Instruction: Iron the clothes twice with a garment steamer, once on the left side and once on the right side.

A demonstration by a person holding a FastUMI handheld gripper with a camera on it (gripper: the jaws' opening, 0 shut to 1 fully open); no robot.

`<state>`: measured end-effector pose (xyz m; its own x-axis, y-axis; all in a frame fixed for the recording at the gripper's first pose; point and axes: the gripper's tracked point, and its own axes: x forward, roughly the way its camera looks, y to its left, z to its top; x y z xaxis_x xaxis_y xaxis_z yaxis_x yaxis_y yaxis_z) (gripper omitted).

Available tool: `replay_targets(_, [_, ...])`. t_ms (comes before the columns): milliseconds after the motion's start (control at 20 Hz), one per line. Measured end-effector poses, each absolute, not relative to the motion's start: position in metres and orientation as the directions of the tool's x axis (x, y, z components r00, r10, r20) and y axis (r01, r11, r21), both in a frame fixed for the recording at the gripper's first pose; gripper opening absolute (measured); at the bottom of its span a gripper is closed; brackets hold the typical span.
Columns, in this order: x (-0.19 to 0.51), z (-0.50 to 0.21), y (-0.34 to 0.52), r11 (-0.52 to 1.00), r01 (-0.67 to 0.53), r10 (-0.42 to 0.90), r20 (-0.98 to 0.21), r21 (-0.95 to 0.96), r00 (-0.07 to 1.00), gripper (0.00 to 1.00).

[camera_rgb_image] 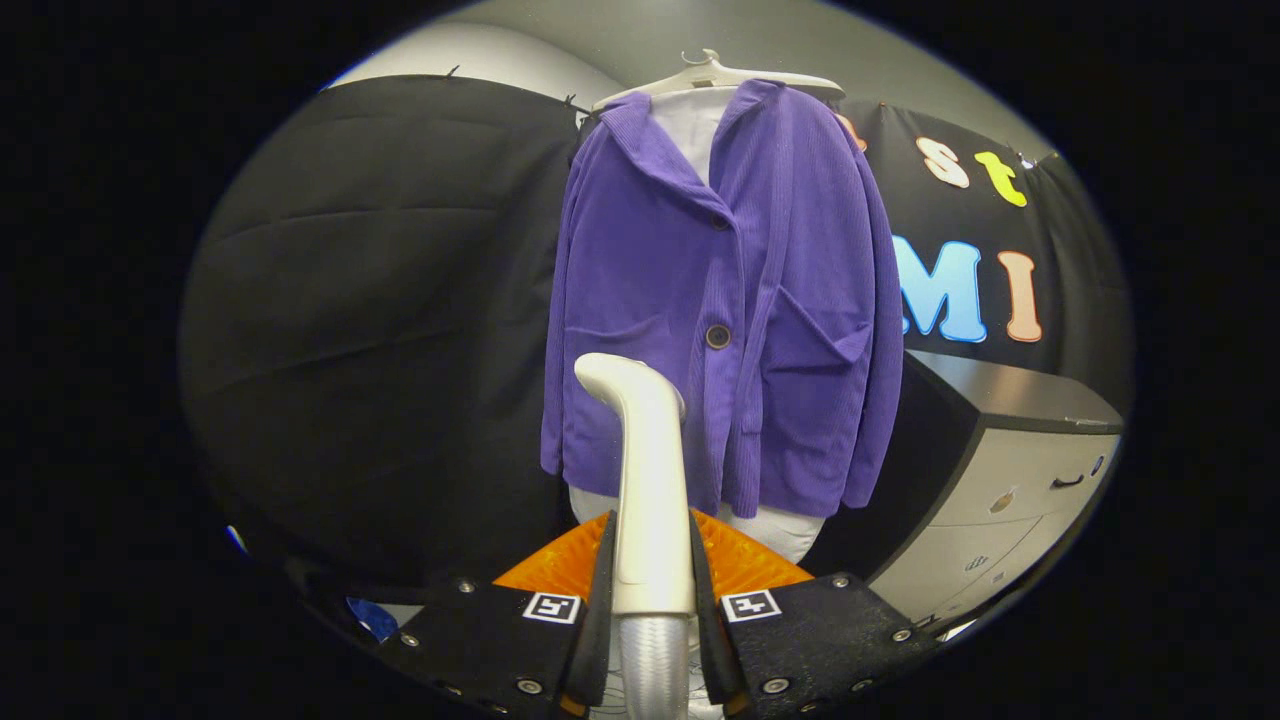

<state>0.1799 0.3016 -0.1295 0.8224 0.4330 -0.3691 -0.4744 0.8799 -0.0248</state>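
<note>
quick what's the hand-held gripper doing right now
hand-held gripper: shut on the steamer handle, head aimed at the purple jacket.

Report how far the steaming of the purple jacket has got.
Done: the garment steamer is picked up, clamped upright between the closed jaws of the gripper. In hand: its head points toward the purple jacket on the hanger, ahead of its lower front; whether it touches the cloth cannot be told. Left: apparently both passes, left and right side; nothing shows either done.

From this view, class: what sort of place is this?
Probably a staged booth for ironing: black cloth wall, purple jacket on a hanger, a cabinet beside it, gripper clamping a steamer handle.
</note>
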Motion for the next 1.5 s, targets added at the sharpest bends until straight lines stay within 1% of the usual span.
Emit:
replay_targets(400, [0.152,-0.208,0.279,0.879,-0.476,0.402,-0.502,-0.021,0.766,0.37])
replay_targets(650, [0.132,-0.236,0.254,0.877,-0.480,0.393,-0.546,-0.019,0.740,0.37])
replay_targets(850, [0.105,-0.218,0.234,0.879,-0.476,0.420,-0.492,0.014,0.763,0.37])
replay_targets(1050, [0.097,-0.172,0.198,0.896,-0.439,0.424,-0.402,0.058,0.812,0.37])
replay_targets(1300, [0.094,-0.092,0.138,0.929,-0.358,0.369,-0.261,0.089,0.892,0.37])
replay_targets(1500, [0.088,-0.038,0.096,0.954,-0.281,0.293,-0.129,0.106,0.947,0.37])
